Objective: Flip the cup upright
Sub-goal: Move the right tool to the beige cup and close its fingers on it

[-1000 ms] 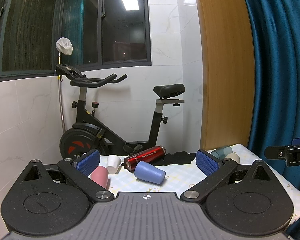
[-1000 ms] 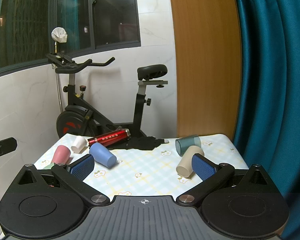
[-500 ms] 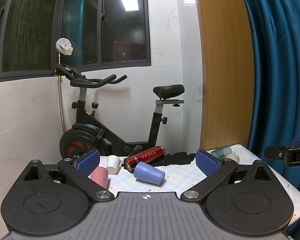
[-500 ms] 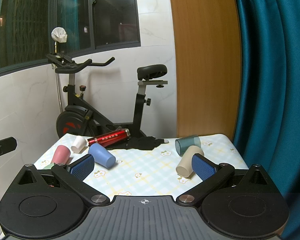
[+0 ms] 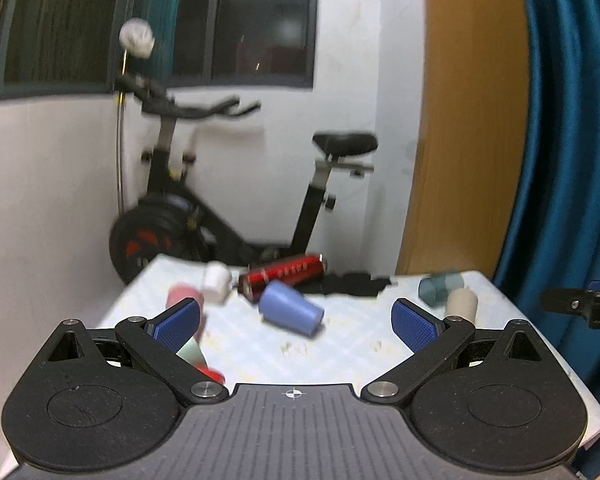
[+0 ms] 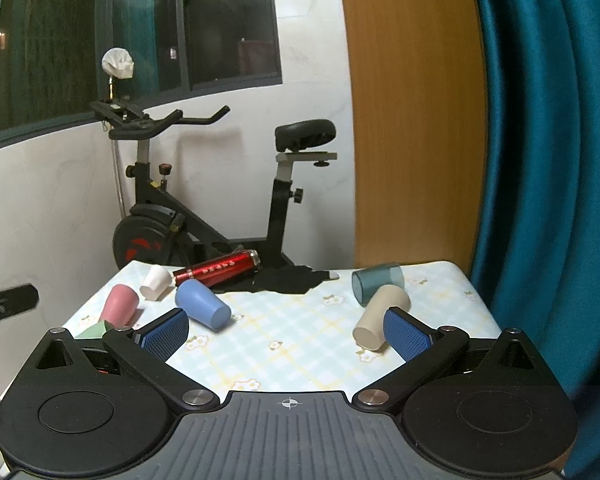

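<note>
On the checked tablecloth (image 6: 300, 332) the blue cup (image 6: 202, 303) lies tipped between your wide-open, empty left gripper (image 5: 296, 322) and right gripper (image 6: 286, 330), and it looks light, rigid and smooth, so pinch across its mid-wall, not the rim.

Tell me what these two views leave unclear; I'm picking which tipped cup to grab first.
- Left wrist view: motion blur smears the blue cup and teal cup; openings unreadable.
- Pink cup: partly behind the left gripper fingers.
- Right wrist view: beige cup partly covered by the right gripper fingers.
- Pale green object: cut off, unidentifiable.
</note>
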`<state>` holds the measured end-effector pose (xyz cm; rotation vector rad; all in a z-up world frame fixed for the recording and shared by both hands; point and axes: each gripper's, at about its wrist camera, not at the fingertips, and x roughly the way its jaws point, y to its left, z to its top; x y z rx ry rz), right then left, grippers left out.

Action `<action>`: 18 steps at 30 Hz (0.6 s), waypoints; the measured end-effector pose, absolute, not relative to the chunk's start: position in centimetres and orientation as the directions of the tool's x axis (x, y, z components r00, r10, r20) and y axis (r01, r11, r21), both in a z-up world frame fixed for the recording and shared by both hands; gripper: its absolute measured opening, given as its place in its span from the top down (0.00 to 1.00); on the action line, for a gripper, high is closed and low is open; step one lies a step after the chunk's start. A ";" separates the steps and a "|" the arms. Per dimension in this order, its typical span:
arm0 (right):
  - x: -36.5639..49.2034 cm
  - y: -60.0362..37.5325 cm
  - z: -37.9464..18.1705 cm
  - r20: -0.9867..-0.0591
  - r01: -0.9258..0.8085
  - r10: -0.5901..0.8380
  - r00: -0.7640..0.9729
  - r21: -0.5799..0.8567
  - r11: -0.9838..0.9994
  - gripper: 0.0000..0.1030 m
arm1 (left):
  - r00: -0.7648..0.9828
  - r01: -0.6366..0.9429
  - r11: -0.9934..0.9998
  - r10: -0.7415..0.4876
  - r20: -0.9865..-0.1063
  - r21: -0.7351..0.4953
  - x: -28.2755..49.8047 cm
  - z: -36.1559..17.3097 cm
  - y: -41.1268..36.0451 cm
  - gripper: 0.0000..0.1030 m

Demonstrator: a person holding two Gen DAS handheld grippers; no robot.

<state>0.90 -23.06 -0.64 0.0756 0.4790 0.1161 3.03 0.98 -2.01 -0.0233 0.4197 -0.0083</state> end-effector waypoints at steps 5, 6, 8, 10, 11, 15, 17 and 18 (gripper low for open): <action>4.4 -24.5 -3.5 -0.501 -0.064 0.089 0.861 0.067 0.996 0.00 | 0.884 -0.032 0.990 -0.036 -0.465 -0.138 5.2 -4.7 3.0 0.01; 5.3 -25.0 -4.2 -0.509 -0.051 0.074 0.858 0.057 0.997 0.00 | 0.877 -0.045 0.986 -0.037 -0.478 -0.159 5.8 -5.4 3.4 0.01; 7.6 -26.3 -5.9 -0.533 -0.016 0.030 0.846 0.032 0.999 0.00 | 0.867 -0.071 0.982 -0.026 -0.498 -0.175 6.5 -6.5 4.2 0.02; 10.3 -27.8 -7.6 -0.560 0.032 -0.016 0.828 0.020 0.999 0.00 | 0.857 -0.095 0.978 -0.013 -0.515 -0.184 7.5 -7.5 4.8 0.02; 11.5 -28.5 -8.4 -0.570 0.044 -0.023 0.822 0.024 0.999 0.00 | 0.854 -0.106 0.977 -0.005 -0.521 -0.185 8.0 -8.0 5.0 0.03; 16.9 -30.7 -12.0 -0.618 0.079 -0.023 0.786 0.063 0.995 0.00 | 0.847 -0.149 0.971 0.026 -0.532 -0.189 9.6 -9.1 5.6 0.03; 19.6 -31.3 -13.9 -0.636 0.077 0.021 0.772 0.126 0.989 0.00 | 0.841 -0.179 0.965 0.050 -0.538 -0.191 10.2 -9.4 5.9 0.04; 21.0 -31.5 -14.9 -0.645 0.079 0.040 0.763 0.154 0.985 0.00 | 0.837 -0.197 0.963 0.068 -0.542 -0.184 10.7 -9.6 6.0 0.04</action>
